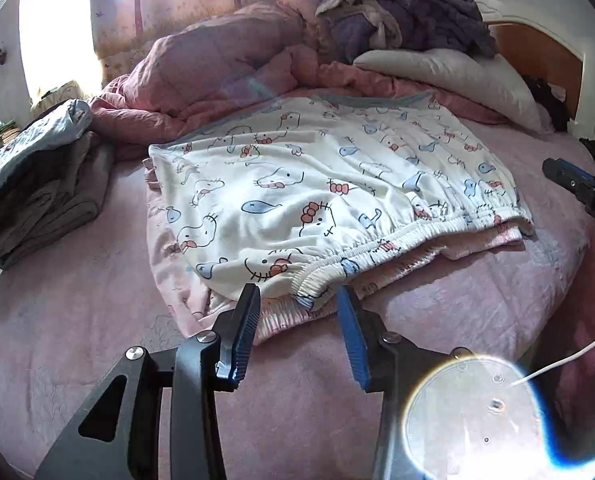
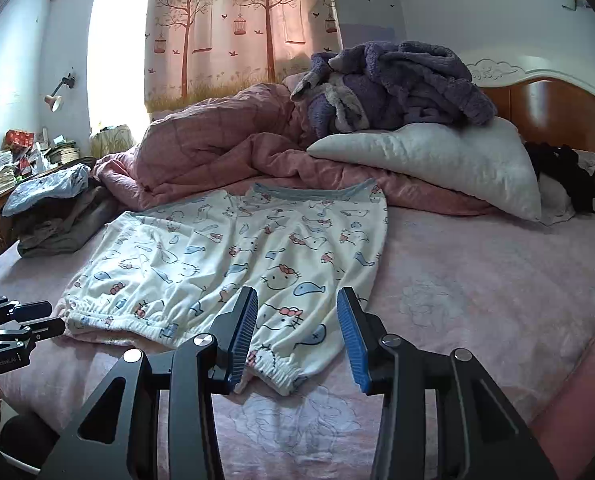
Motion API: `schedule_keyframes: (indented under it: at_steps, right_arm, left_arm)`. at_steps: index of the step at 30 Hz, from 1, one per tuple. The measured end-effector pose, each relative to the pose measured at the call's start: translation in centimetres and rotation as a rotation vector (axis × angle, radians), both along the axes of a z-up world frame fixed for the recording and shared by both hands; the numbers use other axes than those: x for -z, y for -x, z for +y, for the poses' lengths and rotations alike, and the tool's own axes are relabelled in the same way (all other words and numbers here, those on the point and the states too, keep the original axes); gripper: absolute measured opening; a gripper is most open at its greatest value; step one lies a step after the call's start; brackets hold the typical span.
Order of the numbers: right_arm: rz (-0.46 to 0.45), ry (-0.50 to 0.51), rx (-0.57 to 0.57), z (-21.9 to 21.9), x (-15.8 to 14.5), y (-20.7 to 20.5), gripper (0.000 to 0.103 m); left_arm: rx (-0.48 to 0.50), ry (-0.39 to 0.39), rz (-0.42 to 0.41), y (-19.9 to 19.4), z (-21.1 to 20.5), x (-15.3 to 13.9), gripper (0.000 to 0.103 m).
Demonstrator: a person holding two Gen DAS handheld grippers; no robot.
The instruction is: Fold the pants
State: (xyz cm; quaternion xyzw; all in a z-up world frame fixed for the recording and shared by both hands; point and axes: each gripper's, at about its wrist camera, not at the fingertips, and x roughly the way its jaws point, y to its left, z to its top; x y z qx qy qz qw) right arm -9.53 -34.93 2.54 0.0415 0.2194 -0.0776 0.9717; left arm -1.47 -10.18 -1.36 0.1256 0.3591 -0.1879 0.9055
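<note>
Both grippers hang spread wide over the pink bed (image 2: 497, 264), holding nothing: the left gripper (image 1: 299, 300) at the elastic waistband of the folded cartoon-print pants (image 1: 317, 184), the right gripper (image 2: 297, 302) above a gathered corner of them

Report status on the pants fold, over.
Left gripper open at waistband. Right gripper open, over near corner. Pants folded flat on bed. Nothing blocking.

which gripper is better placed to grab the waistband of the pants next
Left, though it's close. The left gripper is open with the elastic waistband of the pants right at its fingertips. The right gripper, also open, sits over a corner of the fabric.
</note>
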Motion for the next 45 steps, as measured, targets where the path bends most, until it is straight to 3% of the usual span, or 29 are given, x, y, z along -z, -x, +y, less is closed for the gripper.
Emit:
schedule_keyframes:
  at_steps: [3,7,10,17,21,24,28,34,45]
  right_arm:
    - [0.017,-0.002,-0.008,-0.5,0.8,0.2,0.043]
    - [0.081,0.0,-0.048,-0.6,2.6,0.2,0.043]
    - [0.123,0.016,-0.058,-0.7,4.0,0.5,0.043]
    - [0.142,-0.017,-0.117,0.3,4.7,-0.2,0.043]
    - [0.141,-0.031,-0.035,0.5,5.0,-1.5,0.043]
    - [0.107,-0.044,0.013,0.4,4.7,-1.6,0.043]
    - [0.089,-0.02,0.037,0.8,4.2,-1.7,0.043]
    - [0.164,-0.041,0.129,-0.2,4.8,-3.2,0.043]
    - [0.1,-0.044,0.229,-0.7,4.4,-0.5,0.049]
  left_arm:
    - [-0.024,-0.063,0.015,-1.0,-1.1,0.8,0.039]
    - [-0.044,-0.068,-0.004,-1.3,-1.3,0.6,0.039]
    - [-0.083,-0.114,-0.031,-1.1,-1.5,0.8,0.042]
    - [-0.068,-0.087,-0.066,-0.9,-1.3,0.2,0.048]
    - [-0.104,-0.127,-0.061,-1.8,-1.4,0.7,0.049]
    - [-0.091,-0.161,-0.103,-2.1,-1.7,0.7,0.055]
    - [-0.108,-0.14,-0.117,-2.6,-1.4,0.5,0.056]
    - [-0.173,-0.082,-0.069,-4.1,0.4,0.8,0.058]
    - [-0.269,-0.069,-0.189,1.5,2.2,-1.3,0.06]
